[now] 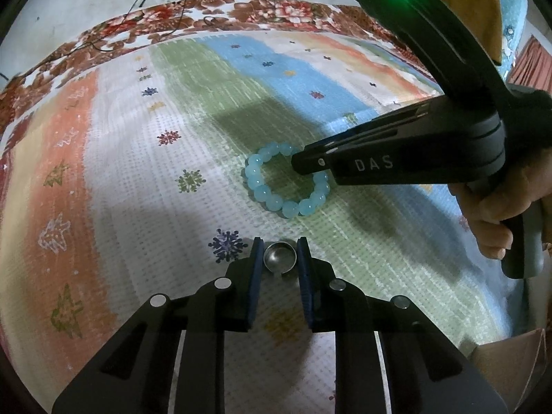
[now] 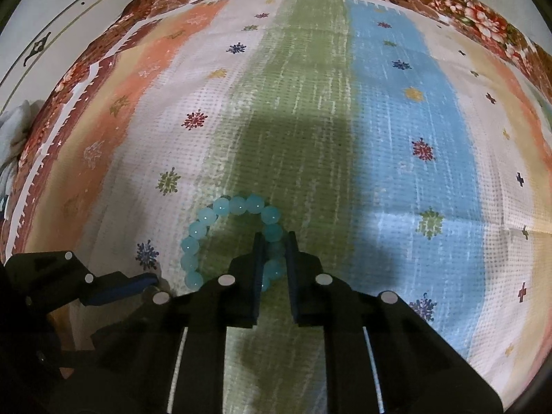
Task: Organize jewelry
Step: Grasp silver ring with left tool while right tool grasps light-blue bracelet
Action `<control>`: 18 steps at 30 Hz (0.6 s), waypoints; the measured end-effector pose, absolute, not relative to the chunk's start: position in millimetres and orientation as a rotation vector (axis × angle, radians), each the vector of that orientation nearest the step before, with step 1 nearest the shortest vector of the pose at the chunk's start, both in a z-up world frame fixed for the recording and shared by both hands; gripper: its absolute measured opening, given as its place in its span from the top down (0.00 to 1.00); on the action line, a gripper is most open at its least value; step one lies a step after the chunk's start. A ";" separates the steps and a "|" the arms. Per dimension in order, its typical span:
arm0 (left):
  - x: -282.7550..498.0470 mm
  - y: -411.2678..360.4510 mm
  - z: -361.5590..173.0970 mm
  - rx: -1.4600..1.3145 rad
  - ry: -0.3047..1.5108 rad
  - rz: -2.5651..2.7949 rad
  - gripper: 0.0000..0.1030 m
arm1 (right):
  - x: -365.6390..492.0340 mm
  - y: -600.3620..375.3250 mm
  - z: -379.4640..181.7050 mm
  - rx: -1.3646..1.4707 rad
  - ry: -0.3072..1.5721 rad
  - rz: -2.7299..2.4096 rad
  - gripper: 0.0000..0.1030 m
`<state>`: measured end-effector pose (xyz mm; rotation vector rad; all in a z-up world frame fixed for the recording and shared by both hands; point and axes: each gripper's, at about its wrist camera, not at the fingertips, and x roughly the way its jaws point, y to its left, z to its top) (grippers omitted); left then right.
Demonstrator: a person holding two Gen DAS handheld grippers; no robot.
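A small silver ring (image 1: 280, 258) lies on the striped mat, and my left gripper (image 1: 280, 248) is shut on it, a blue pad touching each side. Just beyond it lies a bracelet of pale blue beads (image 1: 262, 189) in a loop. My right gripper (image 1: 300, 164) comes in from the right and covers the loop's right side. In the right wrist view, my right gripper (image 2: 274, 241) is shut on the bead bracelet (image 2: 220, 207), with a few beads pinched between its fingers. One blue-padded finger (image 2: 138, 284) of the left gripper shows at the lower left there.
A woven mat (image 2: 396, 138) with coloured stripes and snowflake marks covers a brown floral blanket (image 1: 276, 7). Thin black cables (image 1: 145, 3) trail over the far edge. A person's hand (image 1: 490, 214) holds the right gripper's handle. A cardboard corner (image 1: 510, 355) sits at the near right.
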<state>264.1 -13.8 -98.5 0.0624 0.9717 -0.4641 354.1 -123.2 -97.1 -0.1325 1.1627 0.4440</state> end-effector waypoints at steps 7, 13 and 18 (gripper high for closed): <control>260.9 -3.4 -84.8 0.042 0.948 -0.449 0.82 | 346.7 -121.1 -84.0 -0.121 1.145 0.467 0.87; 252.7 7.2 -74.5 0.015 0.925 -0.404 0.82 | 337.1 -122.5 -63.3 -0.091 1.109 0.486 0.87; 243.1 11.1 -67.8 0.004 0.916 -0.388 0.82 | 324.2 -122.5 -52.8 -0.096 1.088 0.481 0.87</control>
